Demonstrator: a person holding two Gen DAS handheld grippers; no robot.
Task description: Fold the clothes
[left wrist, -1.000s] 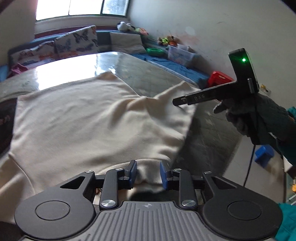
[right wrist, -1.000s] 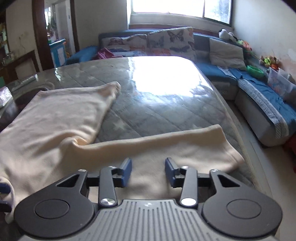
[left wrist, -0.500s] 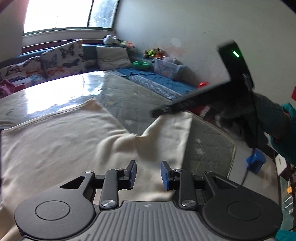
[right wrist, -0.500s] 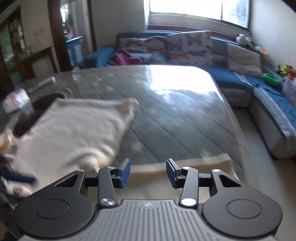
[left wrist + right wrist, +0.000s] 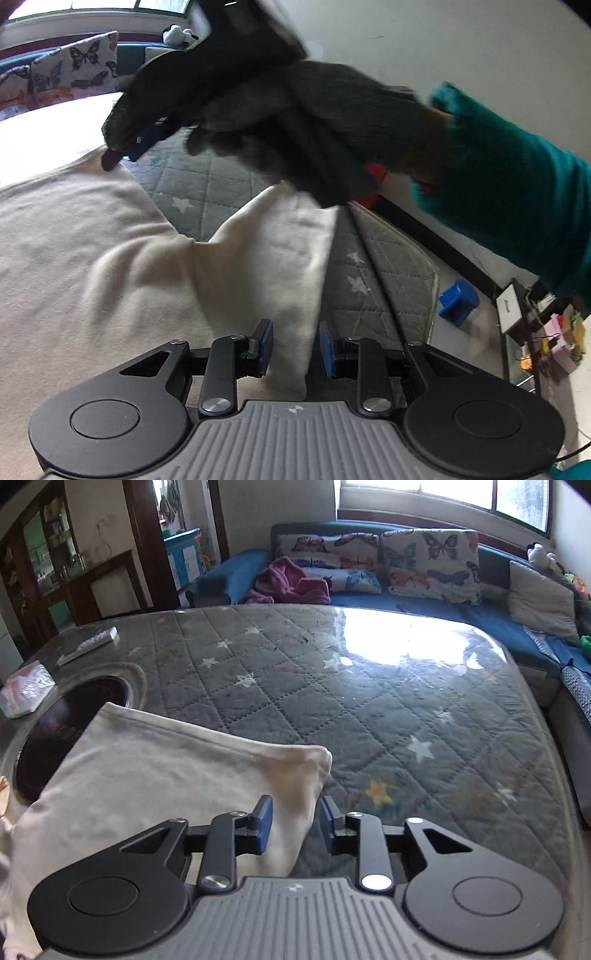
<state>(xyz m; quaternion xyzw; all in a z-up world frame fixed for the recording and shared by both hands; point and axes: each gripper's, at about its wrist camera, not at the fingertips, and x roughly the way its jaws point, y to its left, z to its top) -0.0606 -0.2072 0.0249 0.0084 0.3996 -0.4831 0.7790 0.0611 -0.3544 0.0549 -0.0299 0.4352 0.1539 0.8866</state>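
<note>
Cream garment (image 5: 110,266) lies spread on quilted tabletop (image 5: 369,709). Step: taking corners. Left tongs (image 5: 295,349) and right tongs (image 5: 295,825) both gape over cloth, nothing held. Next: pinch, then fold.

Glass-topped quilted table (image 5: 369,709): cream garment (image 5: 155,775) spread on it; tissue pack (image 5: 24,694), flat packet (image 5: 88,644) at far-left edge.

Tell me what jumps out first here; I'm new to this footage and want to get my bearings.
In the left wrist view, a gloved hand in a teal sleeve fills the upper frame, reaching the right hand-held gripper over to the far corner of the cream garment. The garment lies spread on a grey quilted table cover with stars. Behind the table, butterfly cushions line a blue sofa.
</note>
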